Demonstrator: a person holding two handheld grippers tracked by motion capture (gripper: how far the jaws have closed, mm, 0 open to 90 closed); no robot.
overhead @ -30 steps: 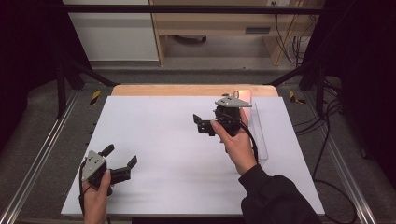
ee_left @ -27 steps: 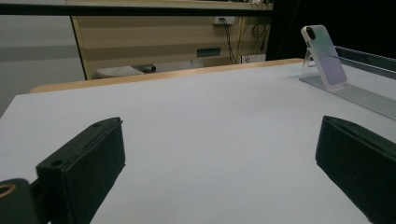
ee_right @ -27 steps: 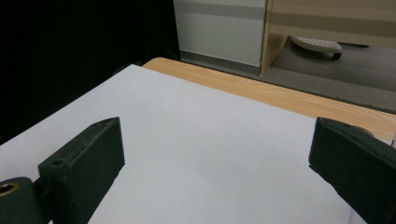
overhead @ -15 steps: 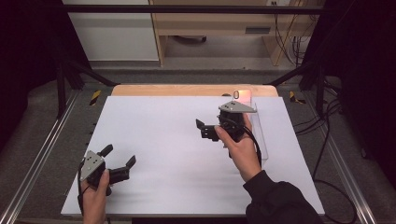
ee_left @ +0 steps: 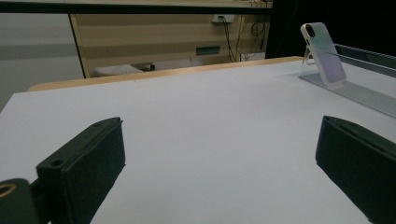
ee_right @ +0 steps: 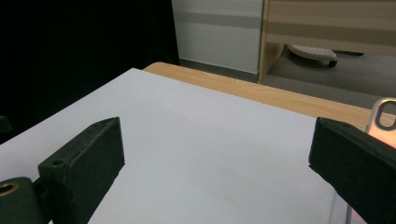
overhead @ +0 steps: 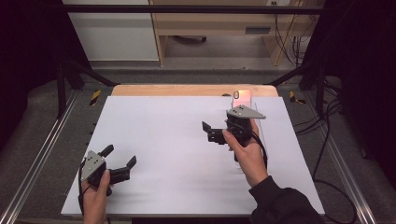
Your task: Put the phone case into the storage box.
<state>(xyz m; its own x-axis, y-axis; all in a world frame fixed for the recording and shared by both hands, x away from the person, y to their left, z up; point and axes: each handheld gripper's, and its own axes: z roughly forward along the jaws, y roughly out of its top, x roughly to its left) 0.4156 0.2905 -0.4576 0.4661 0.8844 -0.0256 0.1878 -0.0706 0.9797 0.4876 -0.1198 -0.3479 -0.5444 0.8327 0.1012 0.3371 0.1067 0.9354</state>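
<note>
A phone (overhead: 243,96) with a pale, pinkish back leans upright on a clear stand (overhead: 259,122) at the far right of the white table surface (overhead: 168,126). The left gripper view has the phone (ee_left: 323,53) far off to its right, camera lens at the top. My right gripper (overhead: 208,132) is open and empty, its jaws pointing left, just near and left of the phone. In the right gripper view the phone (ee_right: 384,122) peeks out behind the right jaw of my right gripper (ee_right: 219,158). My left gripper (overhead: 120,155) hovers open and empty near the front left corner.
A wooden strip (overhead: 187,89) borders the table's far edge. The clear stand's long base (ee_left: 362,93) runs along the right side. Metal rails (overhead: 42,154) flank the table, and cables (overhead: 327,116) lie on the floor at the right.
My right gripper has drawn back toward the person and slightly right, away from the phone. The left gripper has barely moved. Both stay open.
</note>
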